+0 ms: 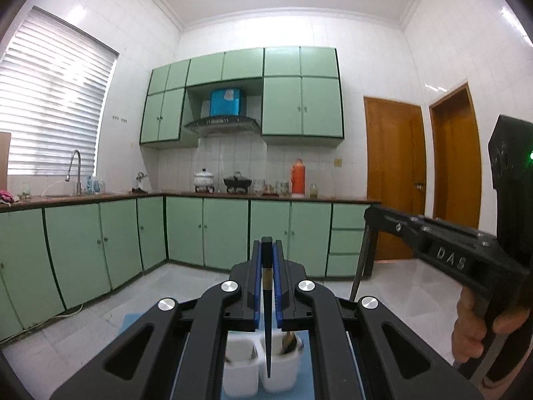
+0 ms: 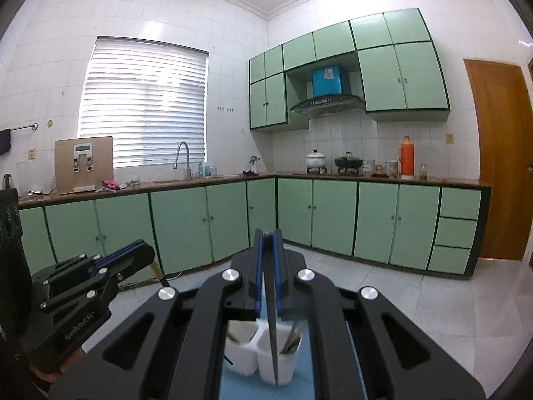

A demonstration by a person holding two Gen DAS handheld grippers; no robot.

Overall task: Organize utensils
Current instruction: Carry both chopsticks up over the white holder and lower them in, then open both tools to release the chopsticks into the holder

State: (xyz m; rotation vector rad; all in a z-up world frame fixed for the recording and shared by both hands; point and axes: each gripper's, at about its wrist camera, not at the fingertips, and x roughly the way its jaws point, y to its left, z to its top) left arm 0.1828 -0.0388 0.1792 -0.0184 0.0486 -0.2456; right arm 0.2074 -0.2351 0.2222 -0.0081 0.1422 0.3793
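My left gripper (image 1: 267, 250) is shut on a dark chopstick (image 1: 267, 316) with a gold band, held upright, tip pointing down over a white two-cup utensil holder (image 1: 256, 373) on a blue mat. My right gripper (image 2: 267, 238) is shut on a thin dark utensil (image 2: 272, 333) that hangs down in front of the same white holder (image 2: 260, 363). The holder's right cup has several utensils in it. The right gripper also shows at the right of the left wrist view (image 1: 366, 215), and the left gripper at the left of the right wrist view (image 2: 146, 250).
A blue mat (image 1: 133, 321) lies under the holder. Beyond are white floor tiles, green base cabinets (image 2: 186, 223), a brown countertop with pots, jars and an orange flask (image 2: 406, 156), a sink tap (image 2: 183, 156) and wooden doors (image 1: 394, 176).
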